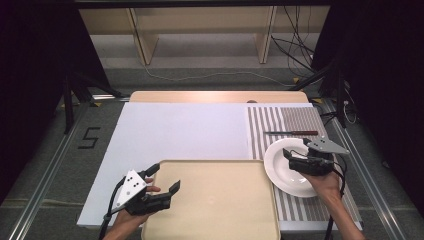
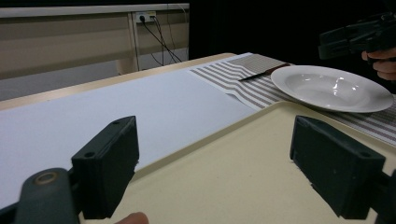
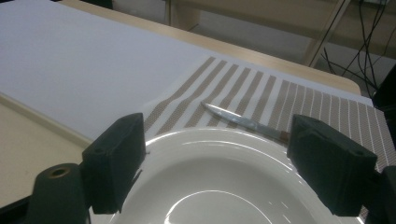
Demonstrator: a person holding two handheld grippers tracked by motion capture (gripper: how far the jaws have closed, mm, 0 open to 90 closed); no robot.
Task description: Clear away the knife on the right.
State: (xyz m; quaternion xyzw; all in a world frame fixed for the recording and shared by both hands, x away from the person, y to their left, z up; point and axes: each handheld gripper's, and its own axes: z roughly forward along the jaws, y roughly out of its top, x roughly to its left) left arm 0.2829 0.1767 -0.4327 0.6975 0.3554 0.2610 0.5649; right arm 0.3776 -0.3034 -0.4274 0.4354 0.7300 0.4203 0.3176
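- My left gripper (image 1: 166, 189) had its jaws spread wide, empty, hovering over the near-left corner of the tray (image 1: 220, 210).
- My right gripper (image 1: 296, 152) was also spread, jaws poised above the plate (image 1: 287, 172), gripping nothing.
- The plate sat on the striped mat (image 1: 295, 120), just right of the tray.
- A knife (image 1: 291, 133) lay on the mat beyond the plate.

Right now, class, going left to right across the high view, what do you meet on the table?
left gripper → tray → plate → right gripper. The knife lies farther back, above the plate, so it has no clear place in this order.
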